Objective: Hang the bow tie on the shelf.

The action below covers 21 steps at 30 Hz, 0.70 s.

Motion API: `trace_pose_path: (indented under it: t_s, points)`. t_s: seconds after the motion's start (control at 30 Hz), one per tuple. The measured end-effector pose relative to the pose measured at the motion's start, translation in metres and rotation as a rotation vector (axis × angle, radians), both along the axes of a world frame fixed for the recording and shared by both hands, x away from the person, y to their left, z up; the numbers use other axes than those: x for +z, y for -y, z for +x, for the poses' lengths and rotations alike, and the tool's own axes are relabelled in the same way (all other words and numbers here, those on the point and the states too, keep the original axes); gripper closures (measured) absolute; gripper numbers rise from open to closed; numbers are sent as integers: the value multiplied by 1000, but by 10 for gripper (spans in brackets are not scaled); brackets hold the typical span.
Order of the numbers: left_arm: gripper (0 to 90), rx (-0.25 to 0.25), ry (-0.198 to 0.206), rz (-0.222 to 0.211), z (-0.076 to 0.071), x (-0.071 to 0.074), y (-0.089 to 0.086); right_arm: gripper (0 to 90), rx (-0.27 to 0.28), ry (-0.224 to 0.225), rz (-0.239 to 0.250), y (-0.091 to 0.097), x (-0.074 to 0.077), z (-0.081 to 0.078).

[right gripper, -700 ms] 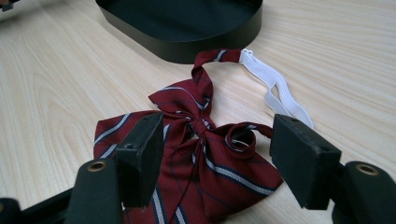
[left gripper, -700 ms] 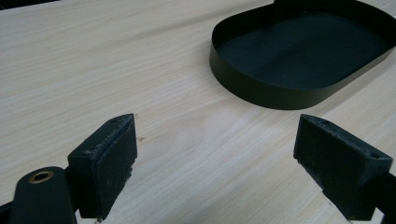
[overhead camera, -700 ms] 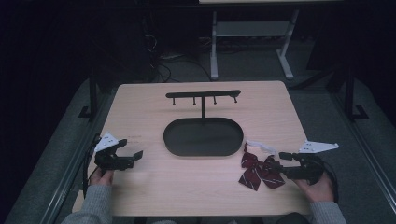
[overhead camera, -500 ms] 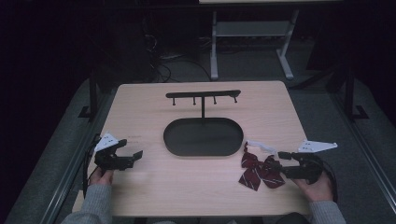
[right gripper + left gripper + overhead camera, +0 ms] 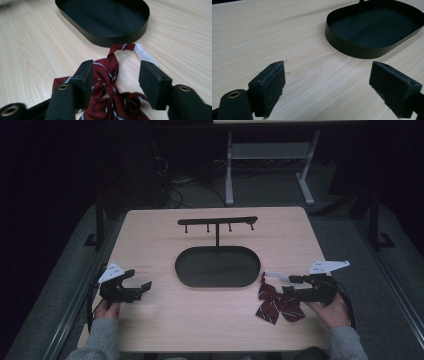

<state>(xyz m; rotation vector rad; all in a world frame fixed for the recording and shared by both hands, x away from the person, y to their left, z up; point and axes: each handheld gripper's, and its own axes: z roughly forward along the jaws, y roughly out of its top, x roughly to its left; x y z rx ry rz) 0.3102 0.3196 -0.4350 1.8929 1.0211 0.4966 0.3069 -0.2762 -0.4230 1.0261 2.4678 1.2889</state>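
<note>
Both grippers have open jaws: the right gripper (image 5: 296, 287) sits over a striped bow tie (image 5: 110, 95), perhaps touching it; the left gripper (image 5: 137, 281) rests on bare bench (image 5: 210, 320).

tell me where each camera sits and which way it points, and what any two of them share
High view: above the person's side, looking forward and down on the table; both hands, left gripper, right gripper.
Left gripper view: on the left gripper, looking past its open fingers at the black tray.
Right gripper view: on the right gripper, fingers open over the red bow tie.
Shared: the tray appears in all three.
</note>
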Motion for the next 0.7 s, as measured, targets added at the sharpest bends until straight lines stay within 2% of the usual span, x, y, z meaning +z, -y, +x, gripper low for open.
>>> trace_pose_path:
  t_s: [0.13,0.37,0.4,0.43,0.5,0.7]
  points:
    - [130,-2,-2,2,1,-1,0,510,12,-20,-35,-5,3,12]
    - [130,-6,-5,12,1,-1,0,590,16,-26,-69,-10,6,32]
    - [130,-6,-5,12,1,-1,0,600,13,-45,-83,-12,8,39]
    - [130,-12,-9,29,1,0,-1,604,17,-44,-88,-13,8,43]
    - [130,-9,-5,24,1,0,0,616,11,-45,-87,-13,8,49]
    - [130,-4,-4,11,2,-1,0,615,-27,-91,-71,-12,-4,62]
